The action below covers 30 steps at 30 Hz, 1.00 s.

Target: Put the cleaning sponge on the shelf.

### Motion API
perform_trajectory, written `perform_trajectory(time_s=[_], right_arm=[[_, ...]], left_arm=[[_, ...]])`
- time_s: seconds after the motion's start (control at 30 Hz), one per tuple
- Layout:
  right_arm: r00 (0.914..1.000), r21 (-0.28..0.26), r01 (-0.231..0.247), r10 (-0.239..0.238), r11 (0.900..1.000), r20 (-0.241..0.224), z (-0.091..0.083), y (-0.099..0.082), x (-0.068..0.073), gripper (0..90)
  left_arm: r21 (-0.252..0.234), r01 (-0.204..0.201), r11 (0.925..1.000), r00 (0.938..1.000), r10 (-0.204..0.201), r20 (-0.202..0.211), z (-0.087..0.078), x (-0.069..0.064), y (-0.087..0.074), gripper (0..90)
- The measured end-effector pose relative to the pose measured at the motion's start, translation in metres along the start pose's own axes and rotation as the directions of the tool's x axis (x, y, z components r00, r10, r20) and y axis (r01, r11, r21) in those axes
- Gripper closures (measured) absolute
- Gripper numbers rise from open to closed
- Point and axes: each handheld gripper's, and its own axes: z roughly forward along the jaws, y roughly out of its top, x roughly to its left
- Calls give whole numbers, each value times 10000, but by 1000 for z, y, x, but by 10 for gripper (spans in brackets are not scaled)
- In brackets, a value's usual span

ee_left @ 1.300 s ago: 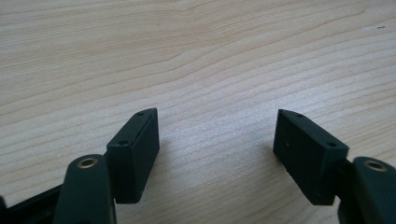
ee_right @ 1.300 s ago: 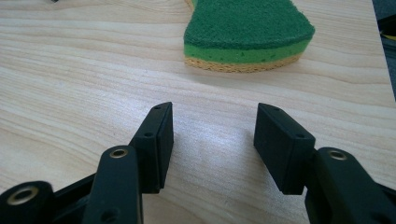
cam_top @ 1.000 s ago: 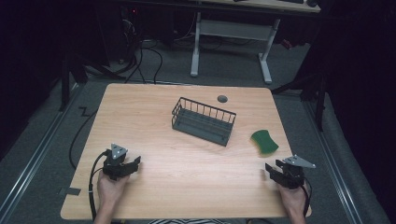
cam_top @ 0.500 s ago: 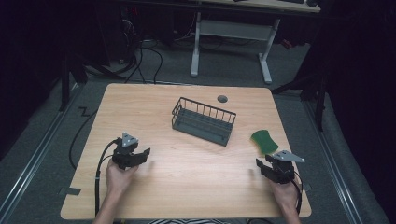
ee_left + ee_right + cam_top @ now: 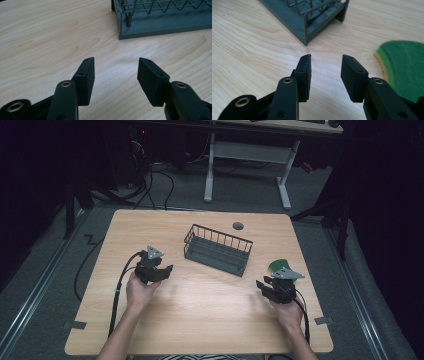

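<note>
Sponge (image 5: 278, 265), green, lies on the desk (image 5: 210, 310) just beyond the right tool (image 5: 267, 286), whose jaws, just closing, stand apart and empty; left tool (image 5: 159, 270) likewise.

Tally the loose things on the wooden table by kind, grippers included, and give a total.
Wire basket: 1
Green sponge: 1
Grippers: 2, the left gripper and the right gripper, both open with nothing between the jaws, which have just been closing.
Total: 4
</note>
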Motion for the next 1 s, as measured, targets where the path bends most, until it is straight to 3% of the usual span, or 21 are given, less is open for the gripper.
perform_trajectory(time_s=[0.3,0.5,0.67,1.0], right_arm=[[9985,-58,-323,320,9995,-444,15,21,6,619],[9986,42,-284,286,9996,-449,24,29,11,617],[9988,143,-355,359,9993,-332,32,35,17,614],[9973,446,-678,690,9967,-245,44,35,16,642]], left_arm=[[180,293,9994,9995,-295,127,23,3,21,528],[298,153,9994,9998,-156,80,42,-2,30,530],[168,393,9991,9990,-396,203,58,-3,35,538],[58,496,9988,9985,-497,241,68,-3,39,606]])
